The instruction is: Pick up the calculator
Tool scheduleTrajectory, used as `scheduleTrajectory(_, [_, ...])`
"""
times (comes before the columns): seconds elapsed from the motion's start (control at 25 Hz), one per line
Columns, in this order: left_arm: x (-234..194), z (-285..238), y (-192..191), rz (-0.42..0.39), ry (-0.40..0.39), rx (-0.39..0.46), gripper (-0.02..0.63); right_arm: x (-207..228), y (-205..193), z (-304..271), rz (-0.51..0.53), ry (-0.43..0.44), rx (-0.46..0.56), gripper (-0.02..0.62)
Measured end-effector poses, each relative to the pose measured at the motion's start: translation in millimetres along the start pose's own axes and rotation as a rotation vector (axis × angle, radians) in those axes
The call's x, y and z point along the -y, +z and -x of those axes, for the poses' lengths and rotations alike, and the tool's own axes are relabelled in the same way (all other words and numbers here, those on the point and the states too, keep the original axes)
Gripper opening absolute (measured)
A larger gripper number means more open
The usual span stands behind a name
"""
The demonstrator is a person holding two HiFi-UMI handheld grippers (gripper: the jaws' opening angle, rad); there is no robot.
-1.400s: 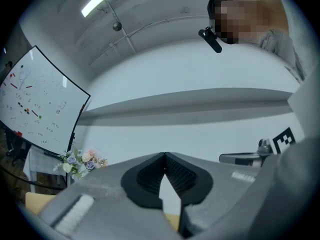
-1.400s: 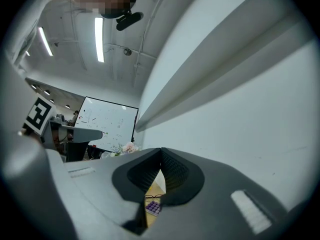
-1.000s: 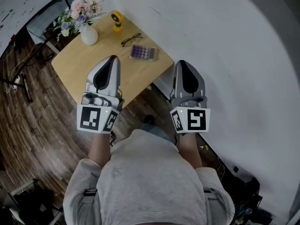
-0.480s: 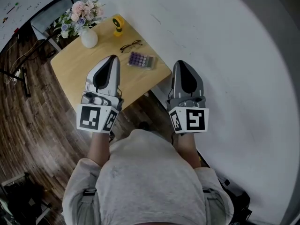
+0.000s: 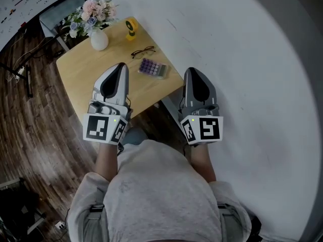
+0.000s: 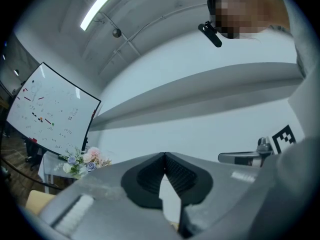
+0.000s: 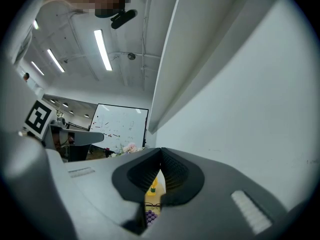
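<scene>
left gripper (image 5: 120,65) and right gripper (image 5: 194,70) both shut tight, holding nothing

the wood table (image 5: 86,69) stands on a dark floor (image 5: 35,120) by a white wall (image 5: 242,49). the calculator (image 5: 152,68) lies flat by its right edge, long side slanting down to the right. of the two gripper views, only the right gripper view shows its purple keys; the left gripper view shows a whiteboard (image 6: 47,109).

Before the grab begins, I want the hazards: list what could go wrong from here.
1. The right gripper and left gripper are both shut; unopened, they would shove the calculator rather than grip it.
2. It lies near the table edge, so a push could slide it off.
3. The glasses lie just beyond; overshooting may knock them.
</scene>
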State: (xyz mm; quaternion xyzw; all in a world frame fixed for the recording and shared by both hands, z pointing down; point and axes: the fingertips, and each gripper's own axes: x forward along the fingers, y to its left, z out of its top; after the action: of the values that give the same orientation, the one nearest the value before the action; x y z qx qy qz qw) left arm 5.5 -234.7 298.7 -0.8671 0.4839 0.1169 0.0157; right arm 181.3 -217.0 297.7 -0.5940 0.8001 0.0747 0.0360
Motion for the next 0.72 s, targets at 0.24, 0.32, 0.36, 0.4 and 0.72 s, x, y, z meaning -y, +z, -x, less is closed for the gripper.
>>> scheduleTrajectory(0.24, [-12, -3, -15, 0.011, 0.021, -0.048, 0.005, -7, -17, -13, -0.017, 0.019, -0.058, 0.002])
scheduleTrajectory(0.32, [-16, -8, -24, 0.02, 0.021, -0.076, 0.005, -8, -27, -19, -0.025, 0.022, -0.095, 0.002])
scheduleTrajectory(0.36, [-19, -11, -29, 0.024, 0.018, -0.096, 0.005, -8, -33, -22, -0.028, 0.023, -0.119, 0.002])
scheduleTrajectory(0.4, [-22, -15, -37, 0.029, 0.016, -0.119, 0.005, -8, -40, -26, -0.032, 0.024, -0.144, 0.002])
scheduleTrajectory(0.72, [-47, -46, -118, 0.107, -0.006, -0.351, 0.005, -3, -111, -57, -0.138, -0.006, -0.364, 0.002])
